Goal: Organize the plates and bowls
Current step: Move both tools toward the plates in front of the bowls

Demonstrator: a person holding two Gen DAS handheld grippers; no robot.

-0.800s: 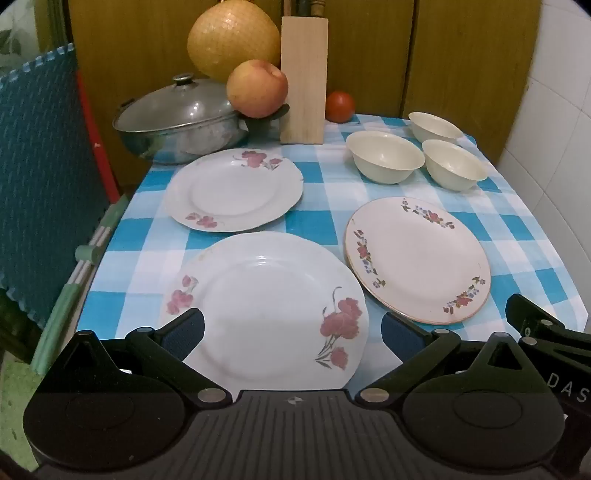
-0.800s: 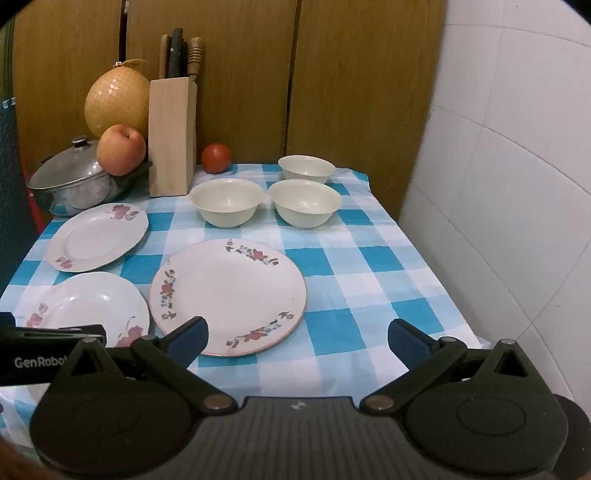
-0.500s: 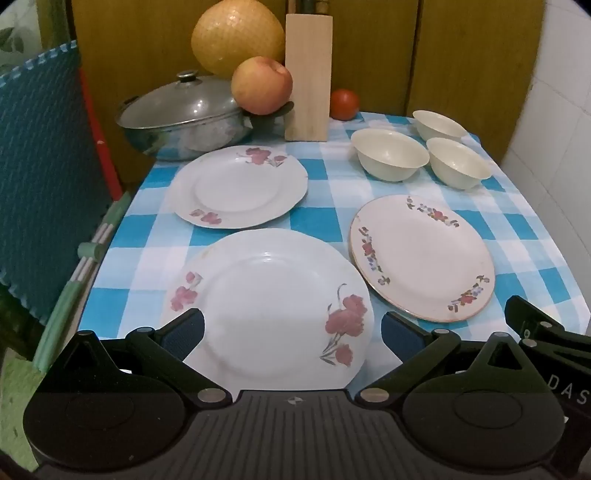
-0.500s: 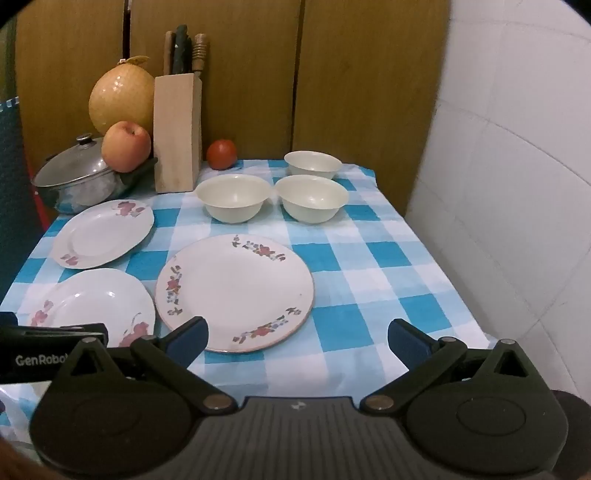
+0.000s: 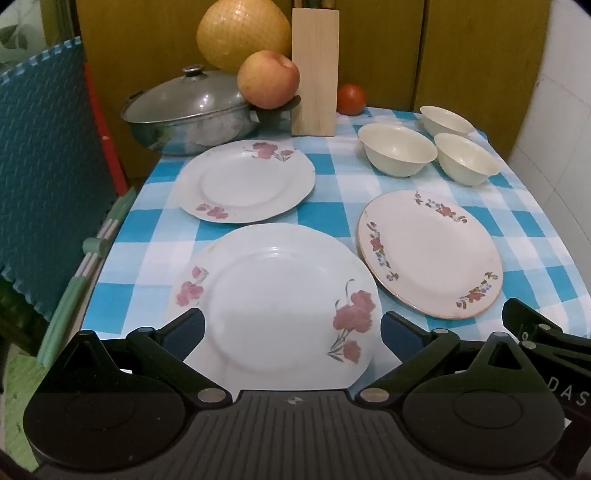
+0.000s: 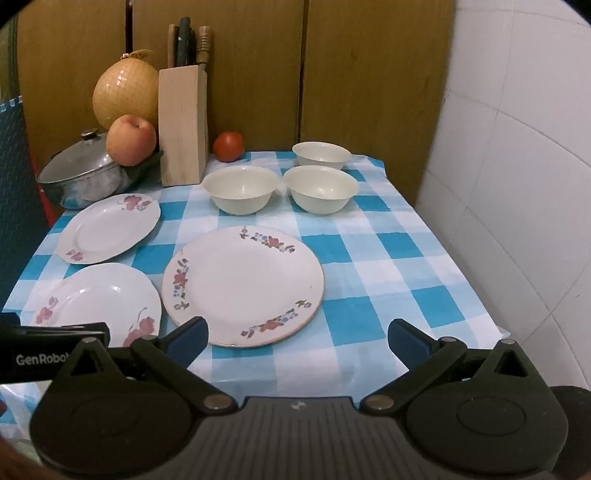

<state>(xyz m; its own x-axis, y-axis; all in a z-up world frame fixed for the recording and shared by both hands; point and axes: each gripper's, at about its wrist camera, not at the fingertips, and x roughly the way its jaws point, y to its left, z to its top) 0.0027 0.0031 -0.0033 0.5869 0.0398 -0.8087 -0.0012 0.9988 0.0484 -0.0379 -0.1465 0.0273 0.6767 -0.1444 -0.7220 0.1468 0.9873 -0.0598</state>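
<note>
The left gripper (image 5: 291, 328) hangs with its jaws spread wide and nothing between them, poised just above the near edge of the near poppy plate (image 5: 275, 295), a white plate with red flowers at the front left of the table. The right gripper (image 6: 297, 336) is likewise wide open and empty, hovering over the front of the cloth with its left finger close to the rim of the gold-rimmed plate (image 6: 242, 284), which lies just beside the first plate, rims nearly meeting. A third dish, the far poppy plate (image 5: 245, 181), sits behind the near one, apart from it. Towards the back right stand three cream bowls, the left bowl (image 6: 240, 188), the right bowl (image 6: 320, 188) and the rear bowl (image 6: 320, 155), each upright, close together but not nested. By my reading the sorting has not begun: every plate lies singly, no bowl sits in another, so all the stacking is left to do. The table wears a blue and white checked cloth (image 6: 388, 258). Along its back edge stand a lidded steel pot (image 5: 188, 114), an apple (image 5: 267, 79), a netted pomelo (image 5: 242, 35), a wooden knife block (image 6: 183, 125) and a tomato (image 6: 228, 146). Behind is wooden panelling, to the right a white tiled wall (image 6: 517, 184), and to the left a teal foam mat (image 5: 44, 166) stands on edge.
</note>
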